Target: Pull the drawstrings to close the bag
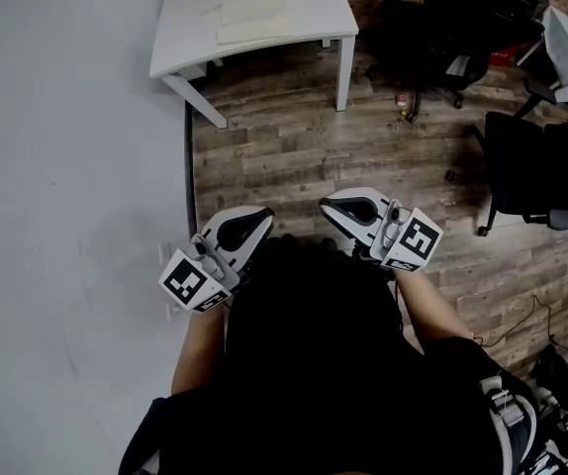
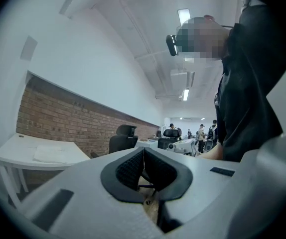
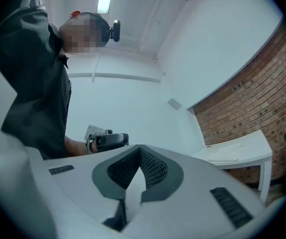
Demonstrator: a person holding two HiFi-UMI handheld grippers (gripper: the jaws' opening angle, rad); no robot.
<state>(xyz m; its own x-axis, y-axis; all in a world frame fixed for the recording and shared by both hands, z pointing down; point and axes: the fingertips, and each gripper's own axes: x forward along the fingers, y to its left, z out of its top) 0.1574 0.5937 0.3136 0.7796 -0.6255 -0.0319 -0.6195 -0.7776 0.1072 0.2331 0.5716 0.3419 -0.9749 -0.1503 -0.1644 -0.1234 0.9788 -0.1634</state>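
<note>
Both grippers are held close in front of the person's dark torso, above the wooden floor. My left gripper is shut, its black pads meeting with nothing between them. My right gripper is shut and empty too. A pale flat cloth item, possibly the bag, lies on the white table well ahead of both grippers. No drawstrings can be made out. Each gripper view shows the other gripper beside the person's body.
A white wall fills the left of the head view. Black office chairs stand at the right, and a brick wall runs behind the table. Cables and a dark bag lie on the floor at the lower right.
</note>
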